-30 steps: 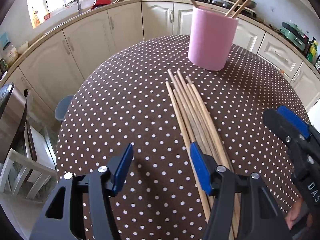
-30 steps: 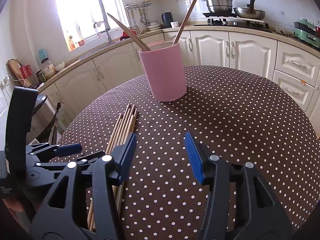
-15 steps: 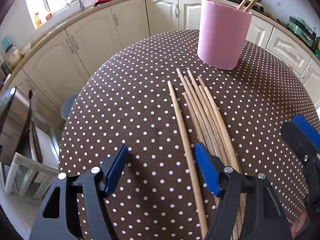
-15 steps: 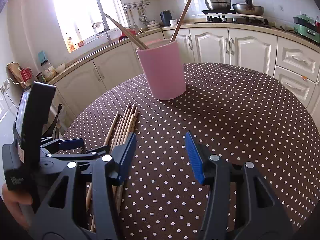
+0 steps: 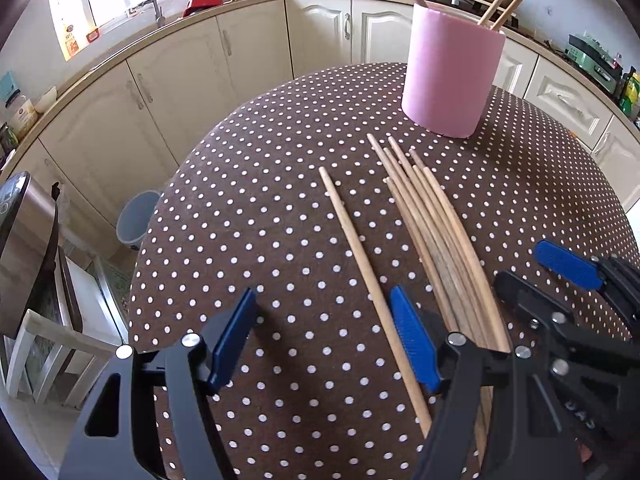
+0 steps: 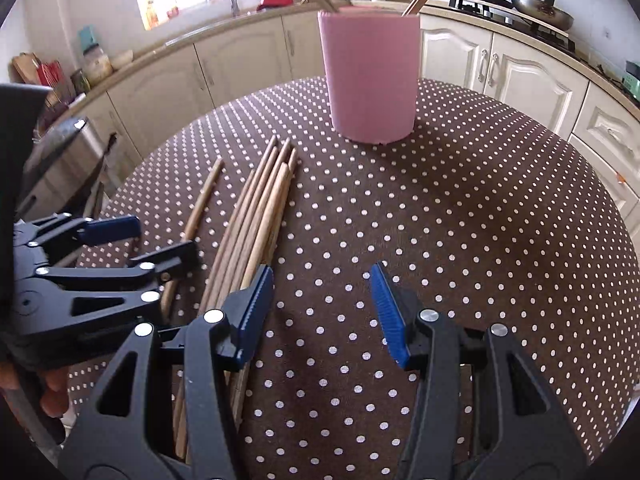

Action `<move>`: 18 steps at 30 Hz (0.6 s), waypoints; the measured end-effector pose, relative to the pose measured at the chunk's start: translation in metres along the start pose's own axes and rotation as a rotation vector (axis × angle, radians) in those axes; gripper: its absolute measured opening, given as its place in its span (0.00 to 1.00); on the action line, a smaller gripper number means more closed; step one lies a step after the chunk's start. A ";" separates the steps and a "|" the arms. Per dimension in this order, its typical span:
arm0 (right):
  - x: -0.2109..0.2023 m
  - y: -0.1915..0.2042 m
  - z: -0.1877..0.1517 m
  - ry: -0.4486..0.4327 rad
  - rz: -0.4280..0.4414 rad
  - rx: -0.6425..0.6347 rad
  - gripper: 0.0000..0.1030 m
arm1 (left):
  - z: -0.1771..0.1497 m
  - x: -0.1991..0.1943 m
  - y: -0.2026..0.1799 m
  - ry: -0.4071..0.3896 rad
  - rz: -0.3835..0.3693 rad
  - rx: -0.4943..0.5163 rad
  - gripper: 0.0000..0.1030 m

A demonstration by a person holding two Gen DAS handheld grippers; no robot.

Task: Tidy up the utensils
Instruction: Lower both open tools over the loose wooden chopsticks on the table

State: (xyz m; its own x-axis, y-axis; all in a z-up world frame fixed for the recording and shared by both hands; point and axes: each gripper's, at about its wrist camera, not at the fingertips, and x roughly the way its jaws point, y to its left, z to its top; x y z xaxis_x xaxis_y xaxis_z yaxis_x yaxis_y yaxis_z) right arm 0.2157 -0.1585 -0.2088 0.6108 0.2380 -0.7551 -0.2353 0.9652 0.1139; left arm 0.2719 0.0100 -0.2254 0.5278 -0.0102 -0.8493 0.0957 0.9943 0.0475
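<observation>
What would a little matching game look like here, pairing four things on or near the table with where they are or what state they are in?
Things:
1. pink cup
2. lone chopstick
3. bundle of chopsticks
4. left gripper

Places or states:
A. lying side by side, in front of the cup
B. open, with one stick passing between its jaws
C. upright on the dotted tablecloth, a few sticks poking out of it
D. lying apart, to the left of the bundle

Pairs: 1-C, 2-D, 3-A, 4-B
</observation>
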 end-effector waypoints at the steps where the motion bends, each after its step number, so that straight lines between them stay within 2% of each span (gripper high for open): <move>1: 0.001 0.002 0.000 0.001 -0.002 -0.006 0.49 | -0.002 0.000 0.002 -0.003 -0.004 -0.002 0.67; 6: 0.008 0.015 0.004 0.013 -0.023 -0.038 0.49 | -0.004 0.001 0.005 -0.008 -0.009 -0.008 0.67; 13: 0.006 0.017 0.013 -0.002 -0.013 -0.032 0.49 | -0.006 0.002 0.015 -0.011 -0.024 -0.006 0.67; 18: 0.012 0.019 0.021 0.022 -0.011 -0.047 0.49 | -0.004 0.002 0.018 -0.011 -0.019 -0.014 0.67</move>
State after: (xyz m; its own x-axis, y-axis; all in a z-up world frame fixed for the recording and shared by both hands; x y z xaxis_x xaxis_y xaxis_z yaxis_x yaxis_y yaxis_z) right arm 0.2349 -0.1349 -0.2021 0.5965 0.2246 -0.7705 -0.2640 0.9615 0.0758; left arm 0.2712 0.0285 -0.2285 0.5348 -0.0306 -0.8444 0.0941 0.9953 0.0236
